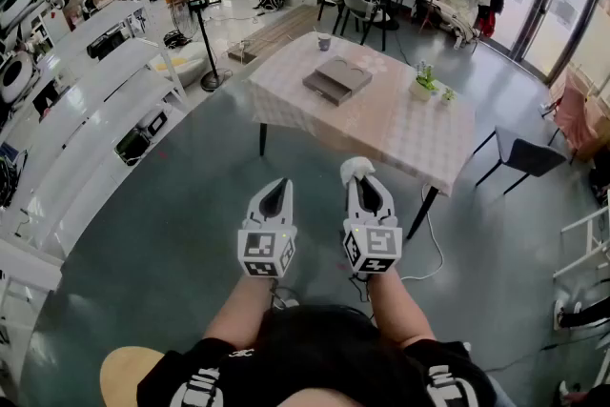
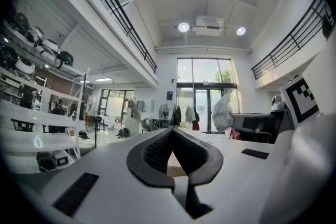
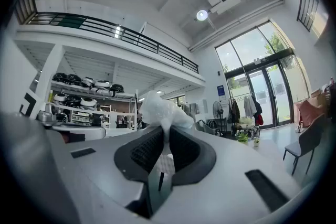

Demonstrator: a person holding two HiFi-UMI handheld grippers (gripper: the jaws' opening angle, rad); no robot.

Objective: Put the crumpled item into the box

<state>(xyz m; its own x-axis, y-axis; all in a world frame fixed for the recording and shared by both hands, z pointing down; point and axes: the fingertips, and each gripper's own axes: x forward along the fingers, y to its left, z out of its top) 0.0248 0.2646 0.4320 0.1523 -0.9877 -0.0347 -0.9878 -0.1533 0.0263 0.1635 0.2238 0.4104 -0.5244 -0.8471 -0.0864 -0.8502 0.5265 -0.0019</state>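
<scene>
right tool: held level, my jaws pinched on the crumpled item — a white wad bulging out past the tips.
left tool: held level, jaws drawn together with nothing between them; it sits just beside the other, on its left.
box: flat and grey, lying on the desk — well ahead of both tips.
plant: small, on the desk, ahead and off to the right of the wad.
</scene>
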